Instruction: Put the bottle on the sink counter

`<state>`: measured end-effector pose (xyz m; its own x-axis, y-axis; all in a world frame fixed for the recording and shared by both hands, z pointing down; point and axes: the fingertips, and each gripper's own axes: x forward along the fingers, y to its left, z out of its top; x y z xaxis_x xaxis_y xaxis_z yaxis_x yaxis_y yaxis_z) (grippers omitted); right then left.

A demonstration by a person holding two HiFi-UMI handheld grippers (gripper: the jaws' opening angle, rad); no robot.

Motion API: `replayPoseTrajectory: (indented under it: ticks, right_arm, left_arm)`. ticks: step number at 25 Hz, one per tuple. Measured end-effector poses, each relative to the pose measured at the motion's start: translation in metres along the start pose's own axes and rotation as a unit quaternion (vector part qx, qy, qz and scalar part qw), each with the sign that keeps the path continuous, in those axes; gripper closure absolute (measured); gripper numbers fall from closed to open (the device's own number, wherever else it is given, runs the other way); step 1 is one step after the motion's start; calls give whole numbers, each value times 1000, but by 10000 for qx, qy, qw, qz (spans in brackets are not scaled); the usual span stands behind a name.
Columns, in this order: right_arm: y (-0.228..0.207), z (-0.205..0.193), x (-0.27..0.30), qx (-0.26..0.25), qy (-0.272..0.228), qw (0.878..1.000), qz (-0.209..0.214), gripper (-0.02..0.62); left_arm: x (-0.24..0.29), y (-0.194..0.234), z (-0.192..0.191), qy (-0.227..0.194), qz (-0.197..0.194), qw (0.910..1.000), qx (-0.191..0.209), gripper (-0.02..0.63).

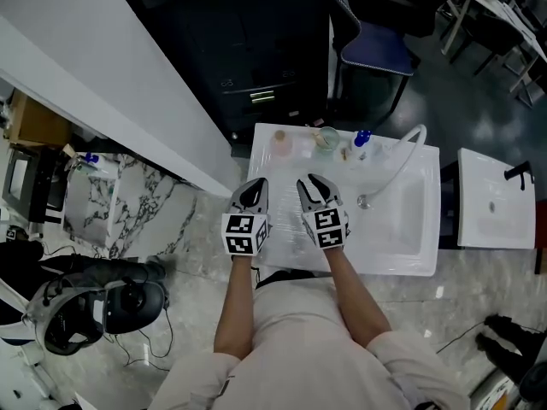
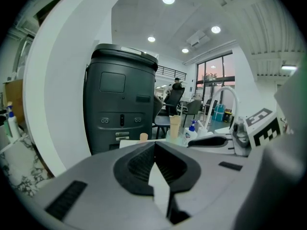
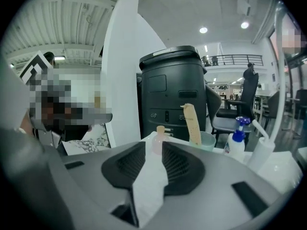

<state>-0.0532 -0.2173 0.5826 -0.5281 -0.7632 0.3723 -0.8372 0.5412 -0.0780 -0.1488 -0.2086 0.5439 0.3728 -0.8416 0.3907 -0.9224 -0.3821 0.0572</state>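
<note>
**A:** Head view first. Counts?

**B:** Two grippers. The left gripper [image 1: 256,186] and right gripper [image 1: 310,184] sit side by side over the near part of the white desk [image 1: 393,261]. Two bottles on its far rim: pink bottle [image 1: 281,142] at the left, blue-topped spray bottle [image 1: 361,140] further right. One cup [image 1: 325,137] between them. One faucet [image 1: 400,167], arching over the basin.

**A:** Anything seen only from up there?

**B:** A second sink [image 1: 496,199] to the right, apart from the desk. A headset [image 1: 85,310] on the floor at left. The person's forearms behind both grippers.

**A:** Left gripper view?

**B:** Jaws together at the tips, nothing between them. Only the tan cap of the pink bottle [image 2: 143,137] clears the gripper body. This view alone shows the right gripper side-on, with its marker cube [image 2: 261,127] at the right edge.

**A:** Right gripper view?

**B:** Jaws a little apart, clamped on nothing. The pink bottle [image 3: 159,137] lines up with the gap but stands beyond it, clear of the pads. Body and cap both show here. It is upright, long axis vertical, cap up. One tan stick [image 3: 192,123] stands slightly tilted in the cup. One black bin [image 3: 170,90] behind the desk.
</note>
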Motion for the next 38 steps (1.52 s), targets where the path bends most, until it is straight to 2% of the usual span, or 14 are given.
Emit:
replayPoseTrajectory:
  ticks: [7,13,28,38]
  right_arm:
    - [-10,0,-1,84,-111,9997,-205,558]
    - [-6,1,0,164,-110,9997,-118,587]
    - [-6,-13,9,274,10,9996,-71,591]
    - [-2,-23,2,528,110,9985,-61,590]
  left_arm:
    - [0,6,-4,9,39,10000,-49,600]
    - [4,5,-3,23,-8,10000,-73,600]
    - [7,6,-15,76,-83,9999,-57,600]
    - [-1,7,-26,212,51,9995,-230,600]
